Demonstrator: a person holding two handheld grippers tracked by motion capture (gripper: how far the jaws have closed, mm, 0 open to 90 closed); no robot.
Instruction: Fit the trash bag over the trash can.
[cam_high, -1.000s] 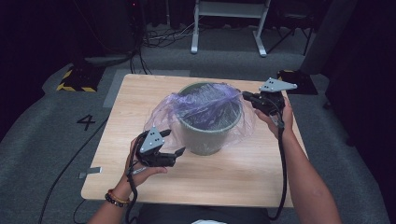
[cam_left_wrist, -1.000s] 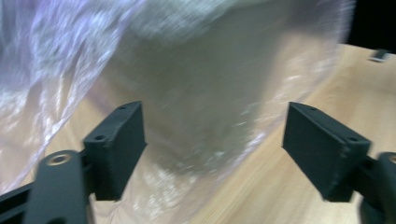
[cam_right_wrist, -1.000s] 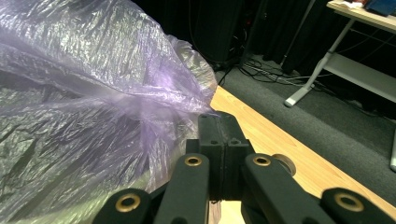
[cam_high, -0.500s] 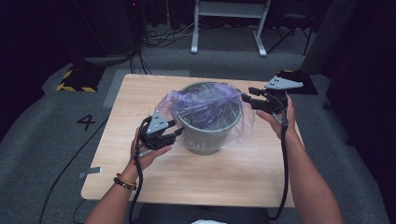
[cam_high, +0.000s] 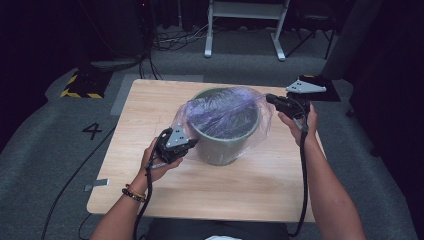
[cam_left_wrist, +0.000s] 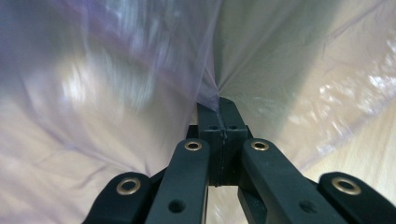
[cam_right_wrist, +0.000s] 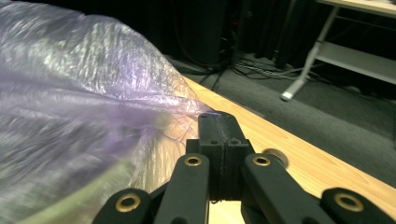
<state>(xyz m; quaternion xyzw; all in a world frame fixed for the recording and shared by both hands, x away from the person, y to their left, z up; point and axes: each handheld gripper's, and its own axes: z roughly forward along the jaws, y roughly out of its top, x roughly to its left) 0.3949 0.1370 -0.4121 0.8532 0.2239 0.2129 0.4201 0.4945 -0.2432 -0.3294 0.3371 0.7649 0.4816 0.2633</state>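
The clear plastic bag lay draped over the mouth of the grey bin, which stood near the table's middle. Its film stretched along an eight-to-two line between the tongs. The left gripper, at the bin's eight o'clock, had just closed its jaws on a pinch of film; the right gripper, at two o'clock, was also clamped on the bag's edge. Both sat just beside the rim. Bare tabletop lay open at six o'clock, so pulling down and outward looked unobstructed.
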